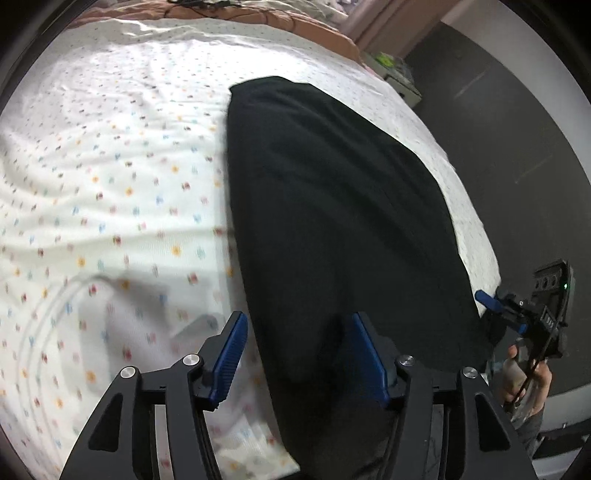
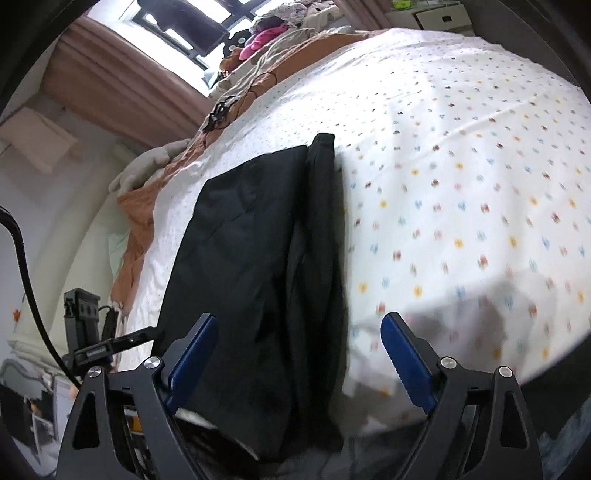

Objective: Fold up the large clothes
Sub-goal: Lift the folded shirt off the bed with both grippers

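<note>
A large black garment [image 1: 332, 221] lies folded lengthwise as a long strip on the white dotted bed sheet [image 1: 110, 166]. My left gripper [image 1: 299, 354] is open above its near end, with the right finger over the cloth and the left finger over the sheet. In the right wrist view the same garment [image 2: 258, 258] runs away from me with a narrower folded strip along its right side. My right gripper [image 2: 299, 354] is open and empty, straddling the garment's near end. The other gripper shows at each view's edge: the right one in the left wrist view [image 1: 524, 306], the left one in the right wrist view [image 2: 107, 339].
An orange-brown blanket [image 2: 136, 221] lies bunched along the far bed edge, with a grey soft toy [image 2: 147, 166] and black cables [image 2: 221, 110] on it. A pile of clothes [image 2: 273, 26] sits near the window. Dark floor [image 1: 517, 129] borders the bed on the right.
</note>
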Motion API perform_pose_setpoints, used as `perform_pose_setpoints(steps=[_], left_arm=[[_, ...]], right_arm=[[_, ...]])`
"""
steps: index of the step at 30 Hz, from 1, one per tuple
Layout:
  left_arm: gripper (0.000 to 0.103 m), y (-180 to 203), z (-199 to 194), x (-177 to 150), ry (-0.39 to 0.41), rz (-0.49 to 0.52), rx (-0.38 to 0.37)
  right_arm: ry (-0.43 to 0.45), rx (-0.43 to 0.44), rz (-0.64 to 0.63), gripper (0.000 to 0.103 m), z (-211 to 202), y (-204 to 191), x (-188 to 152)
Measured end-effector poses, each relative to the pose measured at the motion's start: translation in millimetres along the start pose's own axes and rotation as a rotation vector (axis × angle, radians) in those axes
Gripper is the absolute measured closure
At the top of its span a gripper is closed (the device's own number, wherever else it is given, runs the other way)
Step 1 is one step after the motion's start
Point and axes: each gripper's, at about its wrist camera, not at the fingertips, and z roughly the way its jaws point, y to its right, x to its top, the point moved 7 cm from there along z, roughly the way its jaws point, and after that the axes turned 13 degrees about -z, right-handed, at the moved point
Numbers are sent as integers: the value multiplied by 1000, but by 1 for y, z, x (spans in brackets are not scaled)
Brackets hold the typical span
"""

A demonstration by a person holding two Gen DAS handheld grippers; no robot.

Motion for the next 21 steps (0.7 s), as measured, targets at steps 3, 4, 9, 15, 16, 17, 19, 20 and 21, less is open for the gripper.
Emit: perform_pose_setpoints(steps=[3, 4, 9, 15, 16, 17, 19, 20, 21], left_arm=[[43, -2, 12, 25, 0, -34, -5], [43, -3, 14, 31, -1, -40, -8], [43, -5, 28, 56, 7, -72, -26], [42, -6, 46, 81, 10, -92, 8], [41, -6, 49, 87, 12, -92, 12], [41, -5, 53, 94, 12, -94, 11], [39, -5, 59, 105, 16, -105, 9], [39, -6, 62, 112, 15, -112, 7], [39, -6, 64, 116, 16, -115, 5]], right_arm=[[-18, 34, 7, 13, 18, 6, 16], [-25, 42, 7, 13, 25, 7, 20], [-74, 77, 32, 13, 59, 24, 37], [-107, 112, 32, 13, 90, 30, 54], [-110, 116, 26, 13, 95, 30, 58], [-110, 121, 25, 13, 99, 32, 61], [-114, 138, 30, 13, 105, 33, 65], [-118, 148, 35, 13, 109, 33, 68], [-122, 162, 40, 13, 113, 33, 71]])
